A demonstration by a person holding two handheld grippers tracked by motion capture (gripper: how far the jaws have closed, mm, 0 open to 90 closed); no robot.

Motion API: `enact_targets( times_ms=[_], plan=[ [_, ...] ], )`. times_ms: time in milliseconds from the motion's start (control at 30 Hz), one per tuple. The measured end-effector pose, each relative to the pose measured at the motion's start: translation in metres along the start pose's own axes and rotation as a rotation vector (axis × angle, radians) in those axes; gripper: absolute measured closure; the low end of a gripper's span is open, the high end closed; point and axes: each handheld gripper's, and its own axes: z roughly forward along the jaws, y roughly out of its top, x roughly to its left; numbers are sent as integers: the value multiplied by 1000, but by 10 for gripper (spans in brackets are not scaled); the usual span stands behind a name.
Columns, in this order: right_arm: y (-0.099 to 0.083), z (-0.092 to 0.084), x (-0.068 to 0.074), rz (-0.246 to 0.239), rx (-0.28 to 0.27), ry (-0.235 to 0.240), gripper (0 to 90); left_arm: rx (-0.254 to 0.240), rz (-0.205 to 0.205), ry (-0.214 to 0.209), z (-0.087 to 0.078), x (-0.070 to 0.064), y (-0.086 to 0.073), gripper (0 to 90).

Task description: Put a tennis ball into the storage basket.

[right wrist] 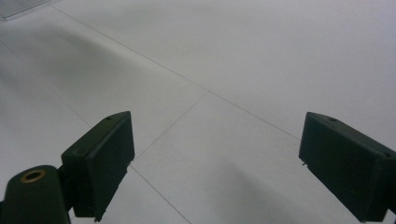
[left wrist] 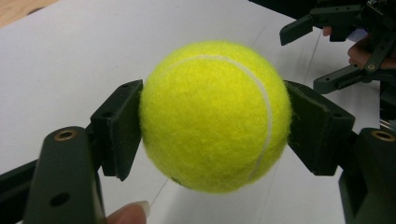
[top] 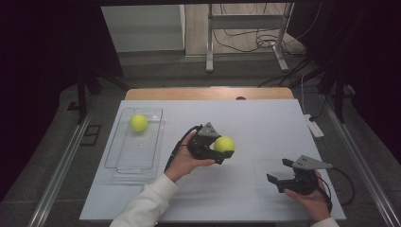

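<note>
A yellow tennis ball (top: 224,144) is held just above the middle of the white table, with my left gripper (top: 226,152) shut on it. In the left gripper view the ball (left wrist: 212,114) sits squeezed between both black pads (left wrist: 117,126). A second tennis ball (top: 138,122) lies in the far end of a clear plastic tray (top: 124,163) at the table's left. My right gripper (top: 280,172) rests at the front right, jaws wide apart and pointing left. In the right gripper view its gripper (right wrist: 215,163) has nothing but bare table between the pads.
The white table top (top: 255,118) carries thin seam lines. A white power strip (top: 314,126) lies off the right edge. Metal stand legs (top: 209,42) and cables sit on the floor beyond the table. The right gripper (left wrist: 336,46) also appears in the left gripper view's upper right.
</note>
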Motion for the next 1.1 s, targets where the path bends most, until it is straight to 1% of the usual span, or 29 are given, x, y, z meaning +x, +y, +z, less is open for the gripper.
enact_targets(
  times_ms=[200,433,700,800,933,1100],
  plan=[
    [0,0,0,2,1,0,107,-19,-15,12,-7,5,1,271],
    [0,0,0,0,-1,1,107,-31,-21,30,-14,9,1,271],
    [0,0,0,-1,1,-1,107,-44,-44,48,-21,15,0,271],
    [0,0,0,-1,1,-1,108,-48,-47,57,-23,17,0,271],
    [0,0,0,-2,1,-1,108,-63,-59,78,-29,20,0,271],
    [0,0,0,-2,2,-3,108,-72,-64,88,-34,23,-1,271]
  ],
)
